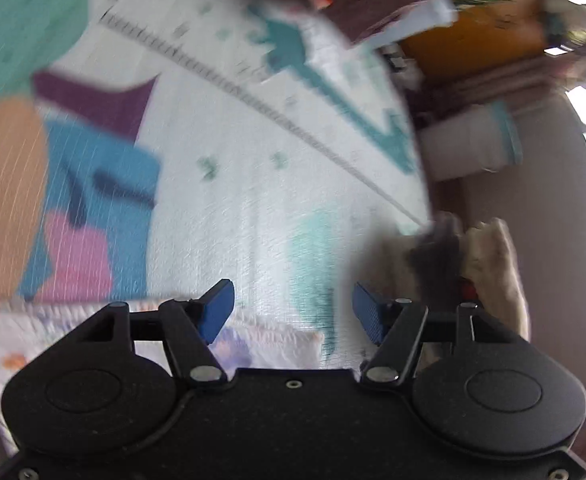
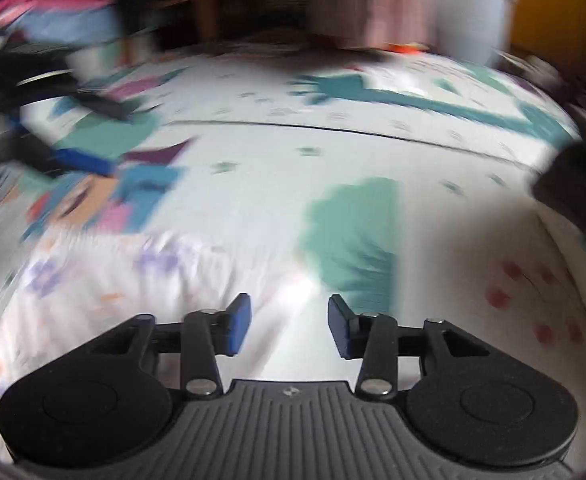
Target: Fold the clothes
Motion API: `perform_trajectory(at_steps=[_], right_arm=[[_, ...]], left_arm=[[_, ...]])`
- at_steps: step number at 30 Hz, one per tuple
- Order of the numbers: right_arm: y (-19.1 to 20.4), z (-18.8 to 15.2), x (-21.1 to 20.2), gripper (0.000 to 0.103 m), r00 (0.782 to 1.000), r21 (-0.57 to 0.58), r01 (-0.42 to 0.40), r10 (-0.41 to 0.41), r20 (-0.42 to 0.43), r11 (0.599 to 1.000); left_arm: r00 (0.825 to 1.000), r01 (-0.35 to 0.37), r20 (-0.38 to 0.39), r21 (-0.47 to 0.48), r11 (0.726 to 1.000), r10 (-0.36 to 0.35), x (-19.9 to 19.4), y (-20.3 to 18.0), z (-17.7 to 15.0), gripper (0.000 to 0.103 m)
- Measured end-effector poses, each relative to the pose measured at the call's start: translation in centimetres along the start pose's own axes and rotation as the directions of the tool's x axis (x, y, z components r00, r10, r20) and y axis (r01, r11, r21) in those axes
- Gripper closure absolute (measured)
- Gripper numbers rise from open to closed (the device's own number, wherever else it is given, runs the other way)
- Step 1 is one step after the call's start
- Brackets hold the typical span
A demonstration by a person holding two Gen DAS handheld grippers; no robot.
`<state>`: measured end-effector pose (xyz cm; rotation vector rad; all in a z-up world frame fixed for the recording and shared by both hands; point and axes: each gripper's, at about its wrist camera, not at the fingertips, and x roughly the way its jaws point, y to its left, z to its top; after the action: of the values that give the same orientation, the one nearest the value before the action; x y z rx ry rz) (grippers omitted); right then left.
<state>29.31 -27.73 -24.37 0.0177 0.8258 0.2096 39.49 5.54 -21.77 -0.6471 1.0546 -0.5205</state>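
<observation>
A white garment with purple and orange prints (image 2: pixel 105 280) lies on a colourful play mat (image 2: pixel 333 140); both views are blurred. My right gripper (image 2: pixel 289 326) hangs over the garment's right part, open, with nothing between its blue pads (image 2: pixel 239 326). In the left wrist view the same garment (image 1: pixel 53 332) shows at the lower left, its edge just under my left gripper (image 1: pixel 293 314). That gripper is open and empty above the mat (image 1: pixel 253 184). From the right wrist view, the left gripper (image 2: pixel 81 160) appears as a dark blur with a blue pad at the far left.
A blurred hand (image 1: pixel 493 264) shows at the mat's right edge. A white pot (image 2: pixel 469 12) and an orange panel (image 2: pixel 553 8) stand beyond the mat's far edge. Pink and blue clothes (image 2: pixel 65 12) lie at the back left. A dark shape (image 2: pixel 573 192) intrudes at the right.
</observation>
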Motion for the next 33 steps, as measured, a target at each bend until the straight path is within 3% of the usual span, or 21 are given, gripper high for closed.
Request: perform_trajectory(at_steps=[2,5,7,10,12,14,16,19,20,21,22,23,25,26,28,29,33], right_arm=[[-0.1,-0.7,-0.5,0.055,1.000,-0.004,0.001,-0.001,0.018,1.000],[1.5,-1.9,-0.6,0.052,0.999,-0.073,-0.047,0.047,0.000,0.996],[2.5,-2.3,-0.5,0.039,0.994,-0.097,-0.106,0.102,-0.044,0.990],[3.0,-1.9,-0.3,0.023,0.981,0.025,-0.168,0.169,-0.090,0.985],[2.5,-1.2,0.5,0.023,0.981,0.100,-0.156,0.166,-0.099,0.983],[1.8,-0.4,1.6,0.022,0.983,0.141,-0.135,0.150,-0.105,0.981],[1.5,0.1,3.2,0.021,0.985,0.131,-0.111,0.127,-0.118,0.985],[1.2,0.8,5.3,0.028,0.986,0.136,-0.105,0.121,-0.114,0.985],[1.5,1.0,5.7,0.040,0.987,0.116,-0.109,0.121,-0.103,0.987],[1.9,1.2,5.9,0.049,0.987,0.080,-0.118,0.126,-0.104,0.990],[2.4,1.3,6.2,0.073,0.985,0.040,-0.131,0.135,-0.112,0.991],[3.0,1.4,6.2,0.086,0.983,-0.006,-0.151,0.149,-0.111,0.989],[3.9,1.5,5.0,0.087,0.978,-0.110,-0.208,0.202,-0.060,0.972],[4.3,1.6,4.0,0.087,0.971,-0.154,-0.238,0.236,-0.036,0.959],[4.9,1.7,2.2,0.087,0.955,-0.234,-0.289,0.298,0.004,0.928],[5.2,1.8,1.3,0.087,0.946,-0.277,-0.306,0.323,0.018,0.911],[7.1,1.9,-1.6,0.087,0.912,-0.480,-0.341,0.409,0.041,0.808]], left_arm=[[0.999,-0.030,0.023,0.125,0.992,0.027,-1.5,0.1,-1.2,0.038],[0.995,-0.100,0.030,0.286,0.953,0.095,-2.7,1.2,-4.0,0.038],[0.984,-0.177,0.047,0.349,0.920,0.172,-3.2,2.3,-5.9,0.038],[0.964,-0.266,0.087,0.328,0.907,0.251,-4.5,4.8,-8.1,0.038],[0.940,-0.338,0.143,0.295,0.893,0.309,-5.5,6.3,-8.9,0.038],[0.928,-0.371,0.145,0.241,0.897,0.344,-5.9,7.8,-8.8,0.038],[0.931,-0.362,0.131,0.217,0.907,0.340,-5.5,8.8,-8.4,0.038],[0.941,-0.336,0.109,0.167,0.927,0.321,-4.6,9.8,-8.0,0.038],[0.941,-0.335,0.104,0.156,0.929,0.322,-4.2,9.9,-8.0,0.040],[0.939,-0.341,0.110,0.175,0.924,0.326,-4.0,9.8,-8.0,0.053],[0.937,-0.348,0.118,0.199,0.916,0.330,-3.8,9.5,-8.1,0.074],[0.935,-0.354,0.119,0.206,0.913,0.335,-4.0,9.6,-8.0,0.092],[0.930,-0.365,0.117,0.211,0.907,0.348,-4.5,9.8,-7.9,0.092],[0.922,-0.386,0.121,0.253,0.887,0.367,-4.6,9.5,-7.9,0.091],[0.902,-0.432,0.149,0.340,0.836,0.405,-5.1,8.4,-7.7,0.066],[0.908,-0.420,0.169,0.363,0.832,0.384,-5.5,7.7,-7.5,0.055],[0.940,-0.339,0.209,0.455,0.824,0.271,-5.8,4.6,-6.1,0.054]])
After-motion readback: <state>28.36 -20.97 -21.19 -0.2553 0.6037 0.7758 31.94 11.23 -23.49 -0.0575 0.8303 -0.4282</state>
